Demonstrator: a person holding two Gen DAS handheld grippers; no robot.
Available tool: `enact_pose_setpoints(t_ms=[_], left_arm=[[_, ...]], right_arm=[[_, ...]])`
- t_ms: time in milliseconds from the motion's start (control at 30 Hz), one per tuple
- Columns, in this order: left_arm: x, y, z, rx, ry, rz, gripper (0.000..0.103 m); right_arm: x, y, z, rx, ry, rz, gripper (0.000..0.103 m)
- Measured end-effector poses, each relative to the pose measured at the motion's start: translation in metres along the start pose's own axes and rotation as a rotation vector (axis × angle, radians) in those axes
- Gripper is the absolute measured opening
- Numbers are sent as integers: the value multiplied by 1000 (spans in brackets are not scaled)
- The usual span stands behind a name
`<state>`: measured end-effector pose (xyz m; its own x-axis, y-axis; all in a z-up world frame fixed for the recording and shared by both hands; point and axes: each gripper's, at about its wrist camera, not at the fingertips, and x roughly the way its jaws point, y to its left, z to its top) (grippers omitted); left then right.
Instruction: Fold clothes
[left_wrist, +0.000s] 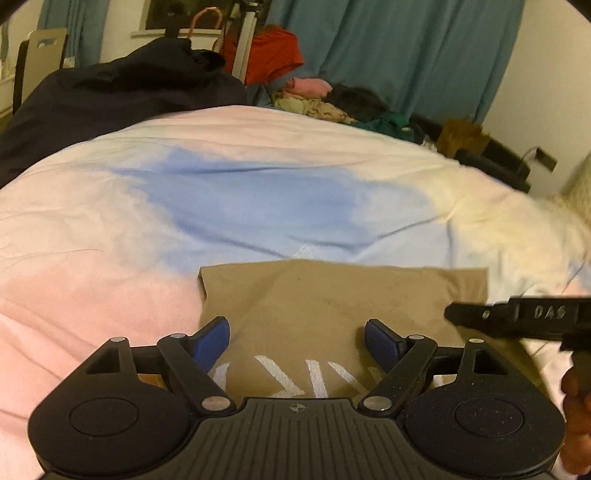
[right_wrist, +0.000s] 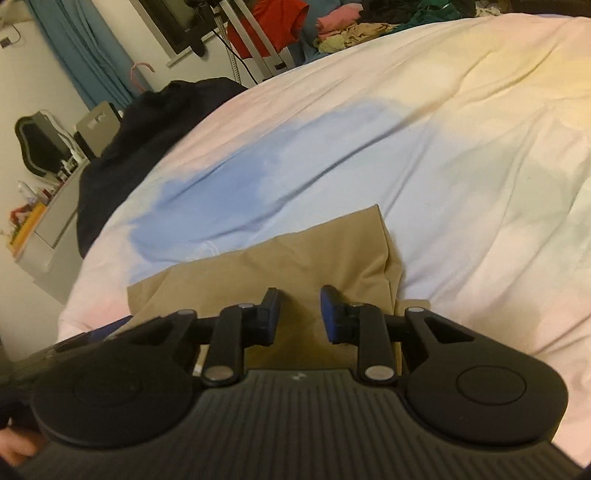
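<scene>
Left wrist view: tan garment (left_wrist: 332, 299) lies folded flat, white lettering showing; left gripper (left_wrist: 297, 341) fingers wide, right gripper (right_wrist: 299, 315) narrower.

My left gripper (left_wrist: 297, 338) hangs with jaws spread wide; my right gripper (right_wrist: 299, 314) hangs partly spread, gripping nothing.

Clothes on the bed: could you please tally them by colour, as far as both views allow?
Tan: 1, folded garment by the open left gripper and right gripper.
Dark navy: 1.
Mixed far pile: uncountable.
Total: 2 distinct.
</scene>
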<state>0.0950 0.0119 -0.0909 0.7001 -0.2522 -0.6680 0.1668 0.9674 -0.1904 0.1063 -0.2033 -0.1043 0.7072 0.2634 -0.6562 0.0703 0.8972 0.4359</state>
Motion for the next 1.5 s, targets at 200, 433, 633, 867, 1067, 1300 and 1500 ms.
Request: enact_pose_setpoints(t_ms=[200, 433, 633, 867, 1067, 1300, 1500], left_arm=[[-30, -2, -6, -14, -34, -12, 82], [-78, -5, -17, -36, -77, -56, 82], [-72, -16, -28, 33, -25, 3, 82], [-81, -17, -37, 44, -34, 20, 82], [-82, -1, -45, -45, 8, 51, 82], [-80, -1, -46, -30, 2, 51, 82], [-76, 0, -49, -15, 15, 45, 82]], right_arm=[[-32, 10, -10, -43, -56, -26, 31], [-78, 26, -32, -91, -119, -25, 31], [-70, 27, -52, -177, -26, -96, 30], [-66, 21, -59, -174, 7, -96, 28], [-72, 19, -52, -142, -70, -155, 31], [-72, 27, -48, -197, -116, -170, 31], [-72, 35, -46, -203, -123, -175, 31]])
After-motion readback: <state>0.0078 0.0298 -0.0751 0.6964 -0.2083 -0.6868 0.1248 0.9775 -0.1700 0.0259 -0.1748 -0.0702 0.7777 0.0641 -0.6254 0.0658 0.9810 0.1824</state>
